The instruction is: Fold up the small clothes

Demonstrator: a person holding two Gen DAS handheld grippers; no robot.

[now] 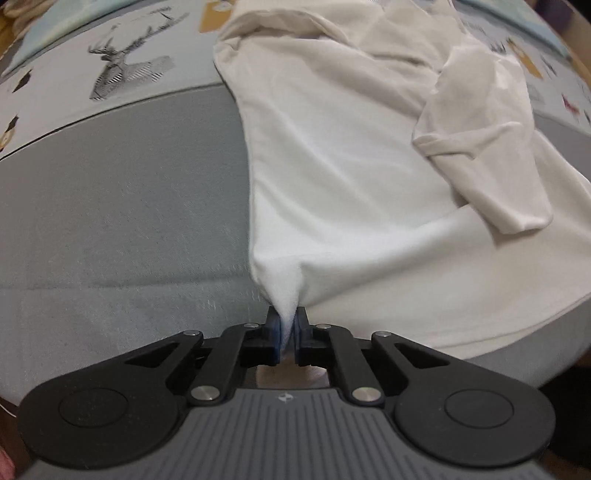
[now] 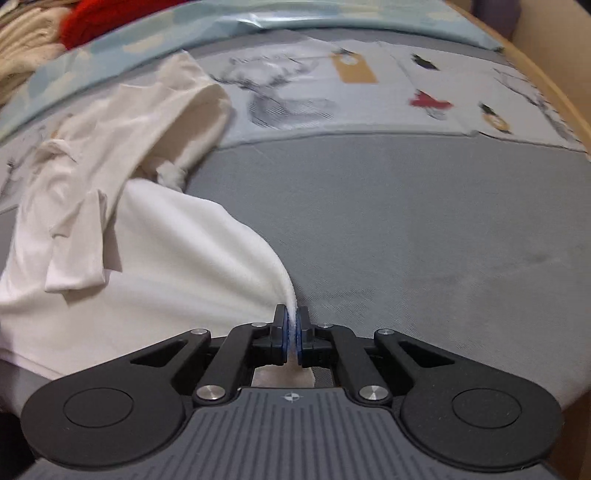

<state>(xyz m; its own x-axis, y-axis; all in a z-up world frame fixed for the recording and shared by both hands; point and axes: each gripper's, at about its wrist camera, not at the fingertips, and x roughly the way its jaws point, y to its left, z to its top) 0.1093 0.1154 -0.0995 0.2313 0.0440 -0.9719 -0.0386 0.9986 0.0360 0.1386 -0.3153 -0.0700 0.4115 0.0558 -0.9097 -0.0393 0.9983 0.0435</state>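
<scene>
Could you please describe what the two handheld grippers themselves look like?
Both look identical. The left gripper and right gripper have black linkage arms with silver rivets, blue pads inside the fingers, round black discs either side, and a ribbed grey body bearing a small crosshair mark. No cables show.

Home bedroom. Grey bed with a printed sheet of deer and cartoon figures beyond the grey patch, pale blue bedding behind that, wooden bed frame at its right edge, piled cream and red clothes at its far left.
</scene>
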